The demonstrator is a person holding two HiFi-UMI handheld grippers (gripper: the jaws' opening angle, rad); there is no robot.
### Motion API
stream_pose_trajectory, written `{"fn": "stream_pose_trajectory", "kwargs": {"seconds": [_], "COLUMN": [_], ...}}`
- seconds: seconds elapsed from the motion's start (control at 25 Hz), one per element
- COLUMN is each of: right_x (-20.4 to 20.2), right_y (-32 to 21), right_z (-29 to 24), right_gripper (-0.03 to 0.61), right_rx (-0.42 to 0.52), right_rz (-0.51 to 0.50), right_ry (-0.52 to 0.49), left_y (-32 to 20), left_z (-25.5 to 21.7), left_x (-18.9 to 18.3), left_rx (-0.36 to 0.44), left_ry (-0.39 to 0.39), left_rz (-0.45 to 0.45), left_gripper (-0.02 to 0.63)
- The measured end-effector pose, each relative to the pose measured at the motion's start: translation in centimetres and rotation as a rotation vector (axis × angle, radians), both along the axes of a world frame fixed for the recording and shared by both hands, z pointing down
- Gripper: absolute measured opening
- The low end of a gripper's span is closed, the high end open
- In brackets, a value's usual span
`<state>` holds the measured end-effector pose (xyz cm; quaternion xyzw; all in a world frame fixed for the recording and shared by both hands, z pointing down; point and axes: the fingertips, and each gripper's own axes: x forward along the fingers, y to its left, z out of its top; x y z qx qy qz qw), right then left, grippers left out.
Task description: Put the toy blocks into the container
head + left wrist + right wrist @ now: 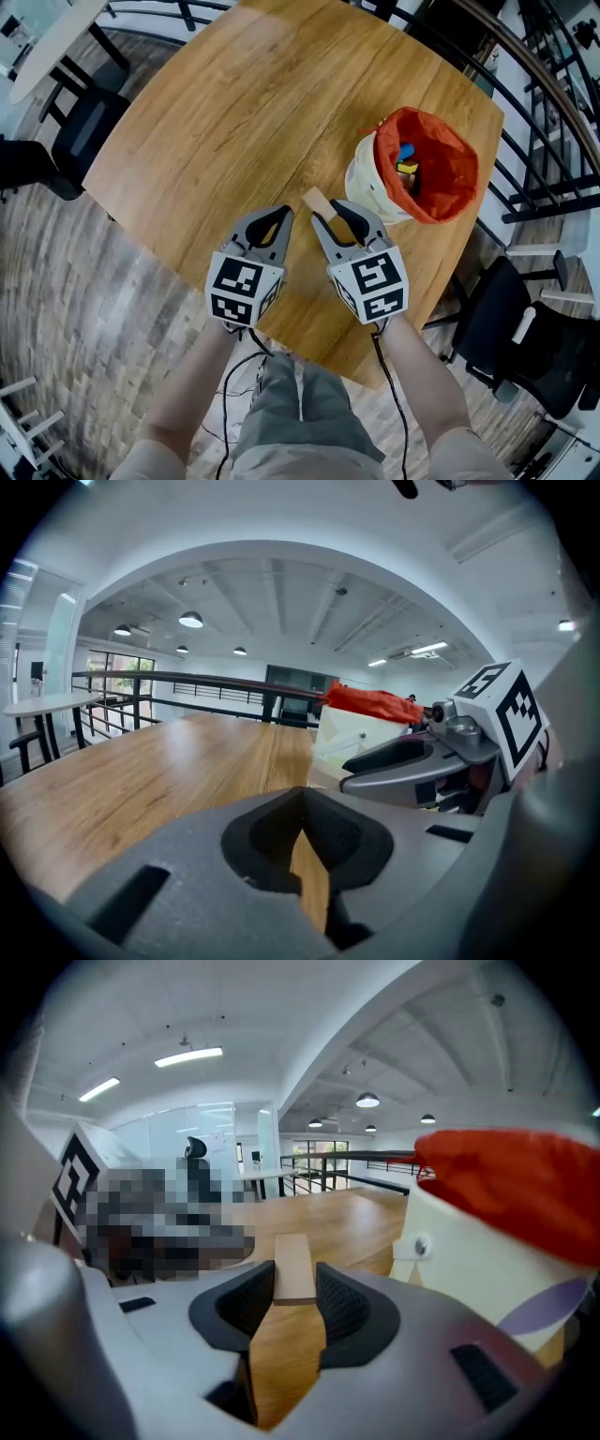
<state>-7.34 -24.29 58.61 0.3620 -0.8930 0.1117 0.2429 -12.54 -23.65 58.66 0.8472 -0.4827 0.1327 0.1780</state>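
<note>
My right gripper (328, 212) (294, 1283) is shut on a plain wooden block (317, 200) (292, 1262), held edge-up between the pads and lifted off the wooden table (234, 122). Just right of it stands the container (367, 187) (459, 1251) (352, 738), a white bucket with an orange-red liner (455, 178). A blue block (405, 151) and a yellow block (407, 168) lie inside it. My left gripper (279, 214) (302, 794) hovers beside the right one, its jaws shut with nothing between them.
The table's near edge (375, 375) is right under my hands. A black chair (80, 131) stands at the left and another (516, 328) at the right. A railing (534, 84) runs behind the bucket. A white table (47, 37) is at the far left.
</note>
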Motion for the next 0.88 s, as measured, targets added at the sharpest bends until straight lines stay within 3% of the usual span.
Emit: {"fn": "stream_pose_trajectory", "kwargs": {"seconds": [0.28, 0.88], "right_x": [0.2, 4.3], "right_y": [2.3, 13.6], "right_z": [-11.1, -32.7], "right_gripper": [0.144, 0.144], "right_rx": [0.142, 0.461], "right_rz": [0.000, 0.013], "right_ry": [-0.075, -0.142], "left_y": [1.6, 11.3], "left_z": [-9.0, -31.0], "left_x": [-0.3, 1.5], "left_rx": [0.105, 0.475], "left_ry": [0.025, 0.038], "left_rz": [-0.010, 0.020], "left_gripper": [0.011, 0.011]}}
